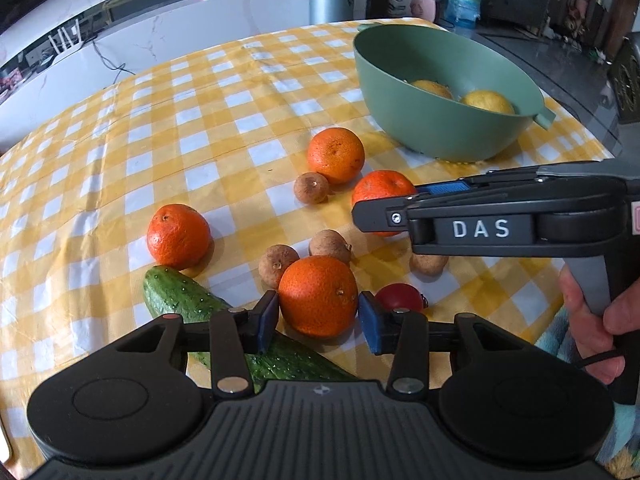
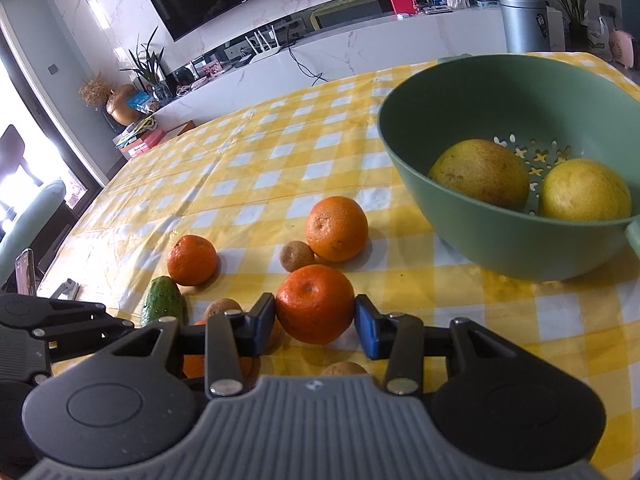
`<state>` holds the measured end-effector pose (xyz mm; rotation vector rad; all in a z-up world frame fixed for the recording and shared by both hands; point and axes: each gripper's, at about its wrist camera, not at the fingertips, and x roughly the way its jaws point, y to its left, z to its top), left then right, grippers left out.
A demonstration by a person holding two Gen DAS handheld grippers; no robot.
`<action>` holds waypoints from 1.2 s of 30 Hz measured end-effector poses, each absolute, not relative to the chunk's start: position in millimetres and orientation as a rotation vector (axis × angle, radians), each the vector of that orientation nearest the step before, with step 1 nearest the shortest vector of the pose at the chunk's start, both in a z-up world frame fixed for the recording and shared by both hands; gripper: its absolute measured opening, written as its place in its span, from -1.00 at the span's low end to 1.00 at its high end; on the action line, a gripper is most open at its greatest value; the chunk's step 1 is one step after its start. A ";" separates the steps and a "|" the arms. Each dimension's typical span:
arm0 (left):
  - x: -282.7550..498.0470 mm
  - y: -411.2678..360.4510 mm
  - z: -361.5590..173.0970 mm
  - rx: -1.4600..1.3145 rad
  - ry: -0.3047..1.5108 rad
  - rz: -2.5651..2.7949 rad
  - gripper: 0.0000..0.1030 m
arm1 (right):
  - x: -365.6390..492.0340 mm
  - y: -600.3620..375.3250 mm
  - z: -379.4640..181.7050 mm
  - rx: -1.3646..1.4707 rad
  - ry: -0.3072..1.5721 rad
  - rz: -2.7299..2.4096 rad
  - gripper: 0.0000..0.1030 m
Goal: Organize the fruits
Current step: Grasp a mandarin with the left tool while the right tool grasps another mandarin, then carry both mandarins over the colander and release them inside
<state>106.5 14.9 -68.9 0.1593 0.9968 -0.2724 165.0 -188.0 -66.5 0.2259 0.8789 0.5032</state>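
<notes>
Yellow-and-white checked cloth (image 1: 192, 128) covers the table in the left wrist view, with a green colander bowl (image 1: 420, 120) set at the far right. The left gripper (image 1: 318, 316) is set narrow around a mandarin (image 1: 318, 296); its blue pads (image 1: 267, 314) stand at the fruit's sides, and whether they press cannot be told for certain. A cucumber (image 1: 180, 300) lies just beside it, a cherry tomato (image 1: 400, 298) on the other side, and small brown longans (image 1: 278, 266) behind. The right gripper (image 1: 384, 204) is seen from the side at a second mandarin (image 1: 380, 190).

Marble cabinets and a dark screen are seen behind the table in the right wrist view. The right gripper (image 2: 315, 316) is closed to a narrow gap on this mandarin (image 2: 315, 304), both pads meeting its skin. Two yellow fruits (image 2: 480, 178) already rest in the colander bowl (image 2: 500, 248), near the mandarin.

A mandarin is judged light, with soft, loose peel. It is best taken across its widest part, with gentle pressure, since it may bruise or roll.
</notes>
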 end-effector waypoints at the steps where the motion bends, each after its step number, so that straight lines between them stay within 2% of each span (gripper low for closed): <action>1: 105.0 14.7 -67.8 0.159 0.994 -0.267 -0.07 | 164.0 -188.9 -65.5 0.229 0.873 0.504 -0.21; 12: 91.9 15.1 -25.9 0.077 0.879 -0.219 -0.07 | 137.2 -210.1 -37.5 0.244 0.741 0.487 -0.21; 24: 102.4 -8.6 22.2 -0.021 0.784 -0.265 -0.07 | 122.1 -245.0 7.1 0.111 0.607 0.372 -0.21; 36: 153.5 -55.9 28.2 -0.015 0.783 -0.344 -0.07 | 162.4 -278.3 11.5 0.042 0.578 0.213 -0.21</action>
